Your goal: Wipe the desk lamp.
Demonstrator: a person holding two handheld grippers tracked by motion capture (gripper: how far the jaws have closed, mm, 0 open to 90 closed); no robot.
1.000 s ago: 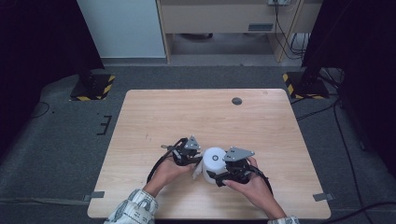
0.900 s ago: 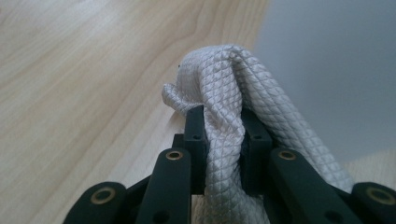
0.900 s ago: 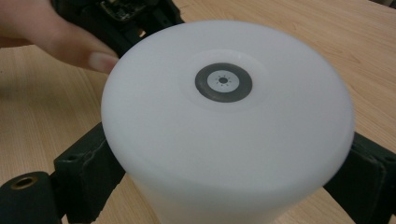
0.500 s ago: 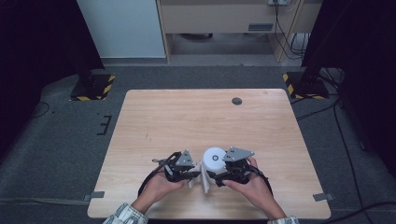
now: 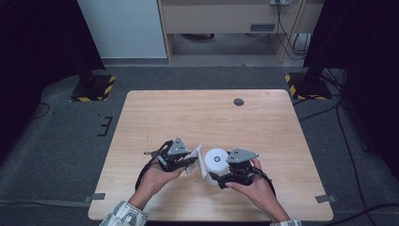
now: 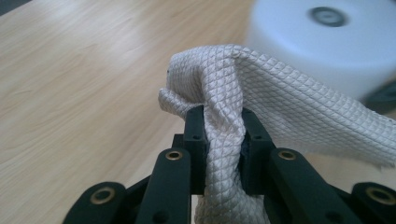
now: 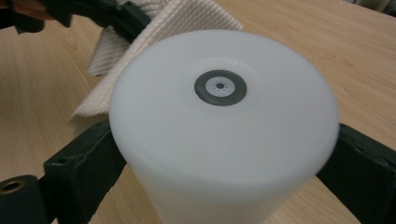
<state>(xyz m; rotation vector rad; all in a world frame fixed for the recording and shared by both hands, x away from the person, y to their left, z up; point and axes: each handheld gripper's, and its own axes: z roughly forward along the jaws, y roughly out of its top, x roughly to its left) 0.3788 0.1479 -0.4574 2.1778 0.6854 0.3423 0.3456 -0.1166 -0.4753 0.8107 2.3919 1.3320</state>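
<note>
A white cylinder (image 5: pixel 216 159) with a small dark ring on its end (image 7: pixel 219 87) sits tilted between the jaws of my right gripper (image 5: pixel 219 170), whose pads (image 7: pixel 88 158) press its sides. Those jaws have just been opening slightly, with the cylinder still between them. My left gripper (image 5: pixel 190 162) is shut on a bunched white quilted cloth (image 6: pixel 280 107). The cloth (image 5: pixel 200 160) hangs against the cylinder's left side. In the right gripper view the cloth (image 7: pixel 177 21) lies behind the cylinder, held by the left gripper (image 7: pixel 116 18).
The wooden table (image 5: pixel 207 117) has a small dark round disc (image 5: pixel 238 101) near its far edge. Both hands work near the table's front edge. Grey floor and dark stands surround the table.
My left gripper dipped toward the front edge with the cloth, then rose back beside the cylinder. The right hand and cylinder have stayed in place.
</note>
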